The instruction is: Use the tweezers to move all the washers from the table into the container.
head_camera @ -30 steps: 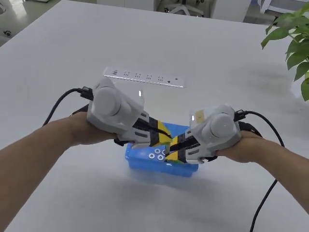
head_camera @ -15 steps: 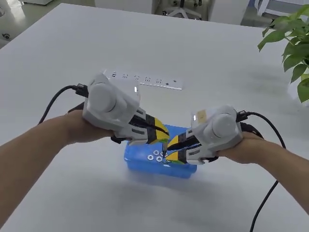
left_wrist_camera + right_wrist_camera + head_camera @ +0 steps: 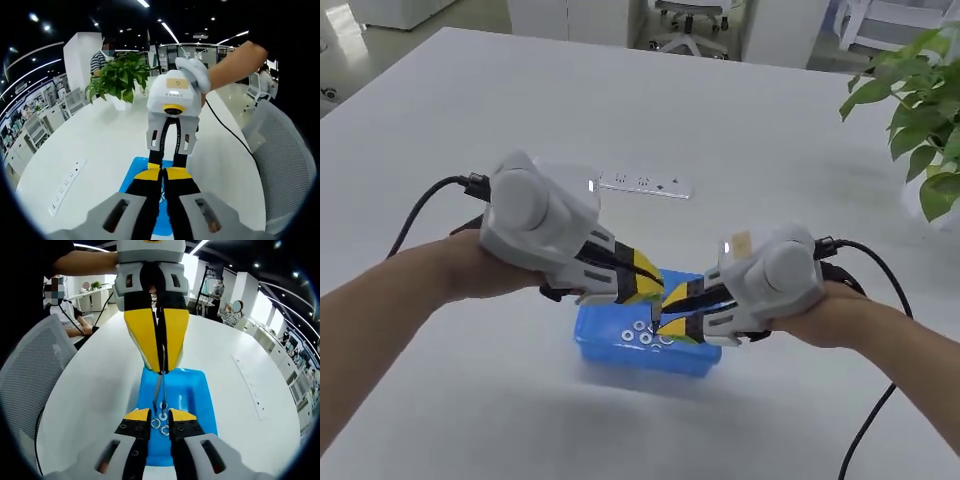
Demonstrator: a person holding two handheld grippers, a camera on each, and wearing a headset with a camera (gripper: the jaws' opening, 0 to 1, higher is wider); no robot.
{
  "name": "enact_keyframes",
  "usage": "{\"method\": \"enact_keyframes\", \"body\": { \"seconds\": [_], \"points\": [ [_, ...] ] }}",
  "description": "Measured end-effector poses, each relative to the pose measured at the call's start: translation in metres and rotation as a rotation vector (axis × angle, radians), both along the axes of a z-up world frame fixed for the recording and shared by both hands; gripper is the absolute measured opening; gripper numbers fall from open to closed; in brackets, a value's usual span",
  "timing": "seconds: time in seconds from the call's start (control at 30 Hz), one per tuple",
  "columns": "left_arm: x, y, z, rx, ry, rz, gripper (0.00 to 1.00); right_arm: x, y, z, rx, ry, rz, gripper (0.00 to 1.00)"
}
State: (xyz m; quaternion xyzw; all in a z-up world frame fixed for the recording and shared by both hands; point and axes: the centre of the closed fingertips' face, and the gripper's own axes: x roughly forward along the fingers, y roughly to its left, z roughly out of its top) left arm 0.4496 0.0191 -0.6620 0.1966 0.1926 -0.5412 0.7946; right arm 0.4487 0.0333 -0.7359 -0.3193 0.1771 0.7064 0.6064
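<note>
Inspecting the bench finds both devices lowered over a blue container [image 3: 197, 390] that sits on the white tabletop [image 3: 750, 130], near its front edge. The left tongs [image 3: 161, 369] are pressed together on a pair of thin metal tweezers [image 3: 161, 387], whose shaft comes out from between the yellow tips and points down into the container. The right tongs [image 3: 160, 416] face them from the opposite side, nearly tip to tip. Their yellow ends stand a narrow gap apart and grip nothing that can be seen. The tweezer points reach down to just ahead of that gap, and whether they touch the right tongs cannot be told. Several small metal washers [image 3: 156, 424] lie in a loose cluster on the container floor at the end nearer the right tongs, directly below the tweezer points. Whether one of them is pinched in the tweezers cannot be made out. In the head view the left hand [image 3: 490, 270] and the right hand [image 3: 835, 305] each grasp a grey housing, and a black cable [image 3: 420, 215] runs off from the left unit across the tabletop. A white power strip [image 3: 642, 184] lies flat beyond the container, well apart from it. A green potted plant [image 3: 920, 100] stands at the far right edge.
</note>
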Motion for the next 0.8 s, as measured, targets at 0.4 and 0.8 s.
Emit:
{"method": "enact_keyframes", "body": {
  "seconds": [0.4,0.8],
  "points": [
    [-0.02,-0.009,0.017,-0.015,0.0,-0.041,0.05,-0.017,-0.002,0.015,0.046,-0.019,0.0,0.13],
    [-0.038,-0.016,0.028,-0.035,0.006,-0.072,0.05,-0.034,-0.005,0.026,0.09,-0.017,-0.014,0.11]
  ]
}}
